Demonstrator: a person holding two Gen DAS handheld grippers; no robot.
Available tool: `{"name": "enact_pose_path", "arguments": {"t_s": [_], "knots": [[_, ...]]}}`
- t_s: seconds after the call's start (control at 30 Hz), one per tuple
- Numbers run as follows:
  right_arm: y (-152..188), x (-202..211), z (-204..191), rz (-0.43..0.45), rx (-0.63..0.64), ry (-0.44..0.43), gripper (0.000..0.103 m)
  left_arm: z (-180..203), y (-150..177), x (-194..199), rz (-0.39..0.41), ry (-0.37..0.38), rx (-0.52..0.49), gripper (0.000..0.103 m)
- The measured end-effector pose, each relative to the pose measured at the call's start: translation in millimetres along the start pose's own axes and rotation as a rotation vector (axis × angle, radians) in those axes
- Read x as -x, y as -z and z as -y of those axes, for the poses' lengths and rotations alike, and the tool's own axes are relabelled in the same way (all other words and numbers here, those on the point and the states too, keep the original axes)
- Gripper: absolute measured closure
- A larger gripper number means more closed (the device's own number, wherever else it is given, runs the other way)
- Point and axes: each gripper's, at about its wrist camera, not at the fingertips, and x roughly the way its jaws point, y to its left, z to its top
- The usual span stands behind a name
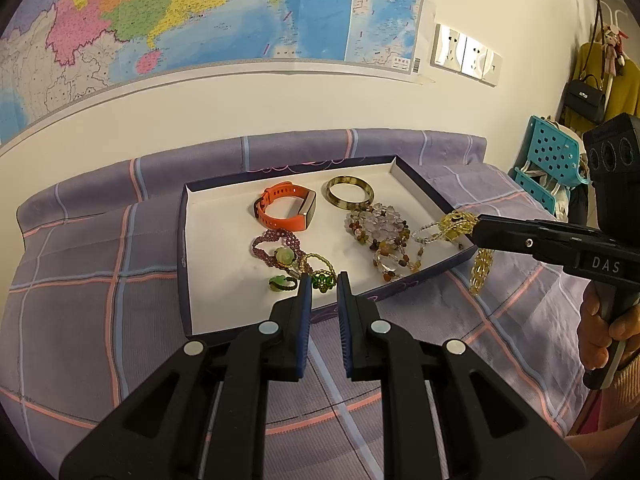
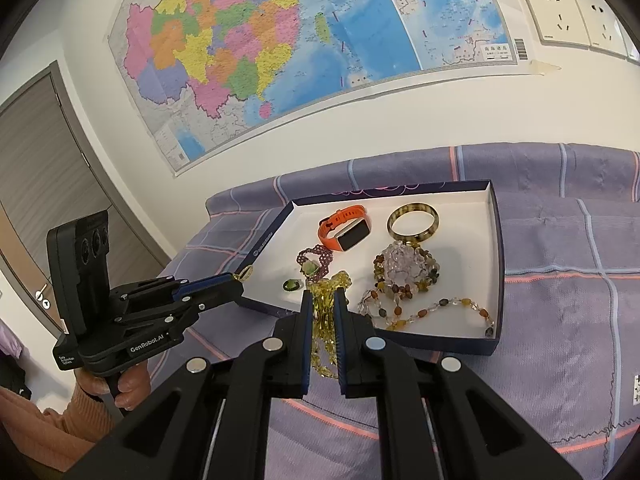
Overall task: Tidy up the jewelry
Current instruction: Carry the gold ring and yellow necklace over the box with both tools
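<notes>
We see a shallow box lid (image 1: 424,188) with a white interior lying on a bed (image 1: 100,280) covered in a purple plaid sheet, under a wall map (image 1: 200,16).

Contents of the box lid:
- An orange smartwatch (image 1: 286,210) lies toward the far side, with a mottled bangle (image 1: 350,193) just beside it on the right.
- A pile of mixed bead bracelets (image 1: 378,232) sits in front of the bangle, and one strand of it trails toward the near right corner.
- A purple beaded bracelet with a pale green stone (image 1: 280,249) lies in front of the watch; a small green ring (image 1: 282,283) and a green beaded ring (image 1: 323,279) lie nearer the front edge.

State of the tongs:
- The right tongs (image 2: 323,312) are clamped on a yellow beaded bracelet (image 2: 325,322). In the left wrist view the bracelet hangs over the right rim of the lid — part inside, part dangling outside above the sheet.
- The left tongs (image 1: 324,286) are nearly together with a narrow gap and hold nothing. Their tips hover over the near part of the lid, just beside the green beaded ring.

A hand (image 2: 120,390) with an orange knit sleeve grips the handle of the left tongs.
</notes>
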Motion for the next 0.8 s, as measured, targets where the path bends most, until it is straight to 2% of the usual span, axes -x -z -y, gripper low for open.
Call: {"name": "enact_pose_path", "arguments": {"t_s": [0.8], "knots": [[-9,-10,7,0.001,-0.01,0.014,0.095,-4,-5,-6,0.001,-0.007,0.001,0.09]]}}
